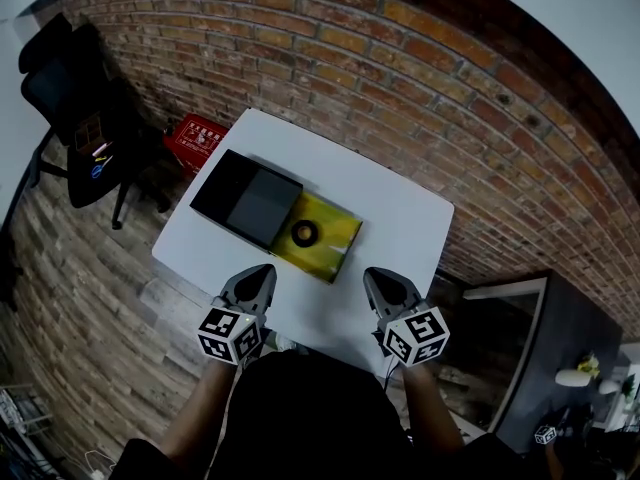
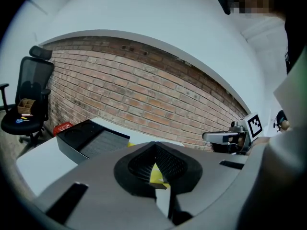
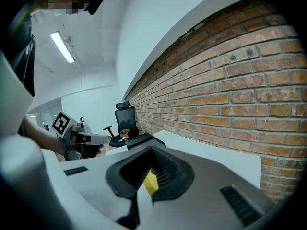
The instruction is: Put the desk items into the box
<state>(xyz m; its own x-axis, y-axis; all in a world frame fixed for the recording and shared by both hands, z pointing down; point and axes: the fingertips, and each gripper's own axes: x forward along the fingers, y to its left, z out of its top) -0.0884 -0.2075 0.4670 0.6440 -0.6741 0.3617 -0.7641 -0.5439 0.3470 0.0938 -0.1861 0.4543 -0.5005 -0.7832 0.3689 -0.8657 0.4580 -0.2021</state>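
Note:
On the white table (image 1: 395, 218) an open black box (image 1: 245, 200) lies beside a flat yellow item (image 1: 330, 240), and a black ring (image 1: 305, 233) rests on the yellow surface. My left gripper (image 1: 262, 271) hovers at the table's near edge, short of the box, with its jaws together and nothing held. My right gripper (image 1: 378, 276) is level with it to the right, shut and empty as well. In the left gripper view the black box (image 2: 88, 138) sits ahead to the left, and the right gripper (image 2: 229, 138) shows at the right. The yellow item (image 3: 149, 182) peeks through the jaws in the right gripper view.
A black office chair (image 1: 75, 98) holding small items stands left of the table, with a red crate (image 1: 197, 140) on the floor beside it. A brick wall (image 1: 400, 58) runs behind the table. A dark cabinet (image 1: 545, 348) stands at the right.

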